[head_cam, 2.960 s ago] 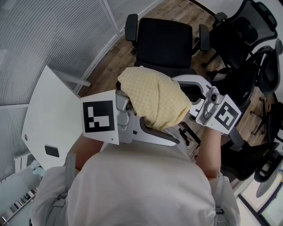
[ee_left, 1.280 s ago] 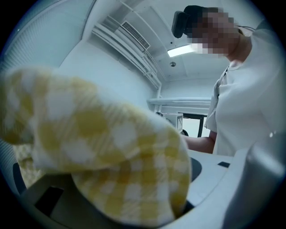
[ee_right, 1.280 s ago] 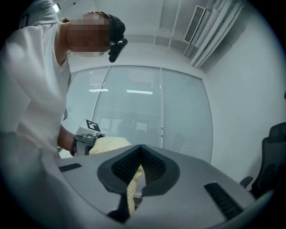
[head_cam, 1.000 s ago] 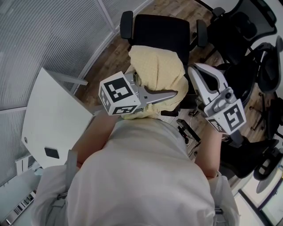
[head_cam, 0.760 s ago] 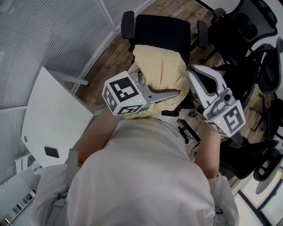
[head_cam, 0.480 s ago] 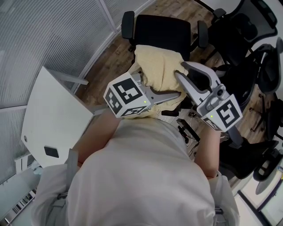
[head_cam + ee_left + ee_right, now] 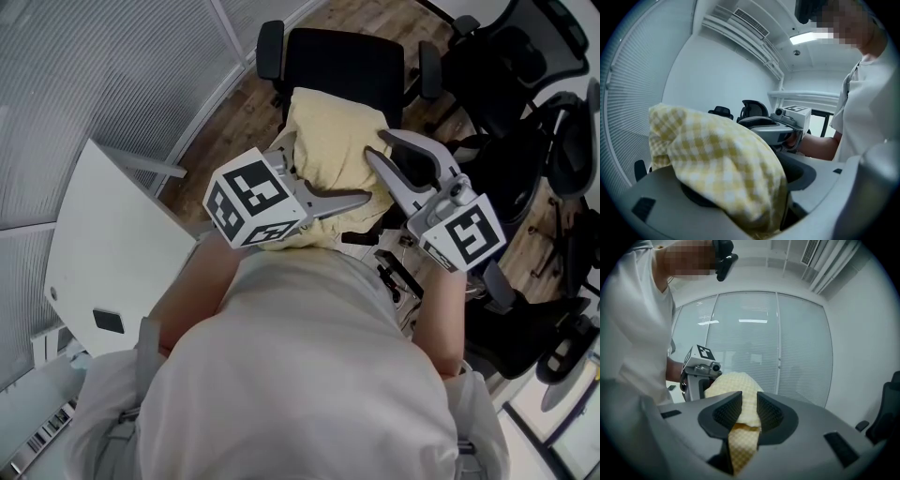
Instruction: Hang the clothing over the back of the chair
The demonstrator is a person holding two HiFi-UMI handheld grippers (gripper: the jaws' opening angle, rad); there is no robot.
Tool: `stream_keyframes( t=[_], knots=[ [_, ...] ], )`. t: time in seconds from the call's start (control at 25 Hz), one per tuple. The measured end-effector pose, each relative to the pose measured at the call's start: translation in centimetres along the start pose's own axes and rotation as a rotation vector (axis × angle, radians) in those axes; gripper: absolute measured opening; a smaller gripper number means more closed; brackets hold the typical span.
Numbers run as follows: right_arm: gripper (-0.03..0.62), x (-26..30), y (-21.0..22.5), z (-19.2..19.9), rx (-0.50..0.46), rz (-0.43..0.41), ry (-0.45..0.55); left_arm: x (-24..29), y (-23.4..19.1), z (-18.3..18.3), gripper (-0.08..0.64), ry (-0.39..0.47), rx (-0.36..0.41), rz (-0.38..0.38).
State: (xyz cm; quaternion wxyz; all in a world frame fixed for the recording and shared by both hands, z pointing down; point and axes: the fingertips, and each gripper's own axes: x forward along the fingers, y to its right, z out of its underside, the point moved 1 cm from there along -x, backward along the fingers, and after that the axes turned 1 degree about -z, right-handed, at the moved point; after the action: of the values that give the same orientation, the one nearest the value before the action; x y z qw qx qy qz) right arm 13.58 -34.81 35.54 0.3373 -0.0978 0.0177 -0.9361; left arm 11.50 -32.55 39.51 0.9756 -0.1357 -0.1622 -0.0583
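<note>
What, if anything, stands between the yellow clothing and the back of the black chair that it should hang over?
Nothing visible does. The yellow clothing lies bunched directly over the near, back edge of the black chair, and no other object shows between them.

Wood floor (image 7: 242,105) — blk office chair (image 7: 342,66) w/ yellow cloth (image 7: 333,141) over it.

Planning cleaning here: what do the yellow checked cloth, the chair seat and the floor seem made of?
Cloth: soft woven fabric, perhaps cotton, matte; it drapes in folds and shows a checked weave. Chair seat: black matte upholstery, likely fabric; no shine. Floor: wood or wood-look planks, brown with visible seams.
</note>
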Motion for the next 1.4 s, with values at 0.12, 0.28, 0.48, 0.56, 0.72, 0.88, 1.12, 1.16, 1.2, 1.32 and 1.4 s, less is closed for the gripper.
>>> stream_keyframes(
  t=[0.12,0.28,0.48,0.56,0.72,0.88,1.12,1.16,1.2,1.32,1.4],
  knots=[
    [0.091,0.1,0.1,0.6,0.005,-0.001,-0.023,-0.5,-0.2,0.3,0.344,0.000,-0.008,-0.004],
    [0.091,0.2,0.2,1.3,-0.008,0.007,-0.063,-1.5,-0.5,0.4,0.343,0.038,-0.057,0.002],
    [0.091,0.3,0.5,1.9,-0.005,0.018,-0.093,-2.7,-0.8,0.7,0.342,0.079,-0.087,-0.001],
    [0.091,0.2,0.6,2.1,-0.001,0.024,-0.105,-3.1,-1.0,0.8,0.342,0.104,-0.105,0.004],
    [0.091,0.1,0.9,2.7,0.004,0.040,-0.131,-3.7,-1.4,0.9,0.342,0.159,-0.152,0.011],
    [0.091,-0.1,1.2,3.9,0.023,0.059,-0.174,-4.5,-1.7,1.1,0.342,0.182,-0.151,-0.008],
    [0.091,-0.7,1.8,5.5,0.078,0.098,-0.218,-5.0,-1.3,1.7,0.342,0.142,-0.047,-0.032],
    [0.091,-0.8,1.8,5.6,0.087,0.102,-0.221,-5.1,-1.4,1.7,0.341,0.146,-0.047,-0.037],
    [0.091,-0.9,1.9,5.7,0.094,0.107,-0.223,-5.3,-1.4,1.7,0.341,0.155,-0.053,-0.042],
    [0.091,-1.2,2.1,5.8,0.100,0.128,-0.223,-6.0,-1.8,1.4,0.316,0.191,-0.065,-0.064],
    [0.091,-1.5,2.2,5.5,0.101,0.142,-0.209,-6.7,-2.1,1.1,0.269,0.211,-0.050,-0.088]
  ],
)
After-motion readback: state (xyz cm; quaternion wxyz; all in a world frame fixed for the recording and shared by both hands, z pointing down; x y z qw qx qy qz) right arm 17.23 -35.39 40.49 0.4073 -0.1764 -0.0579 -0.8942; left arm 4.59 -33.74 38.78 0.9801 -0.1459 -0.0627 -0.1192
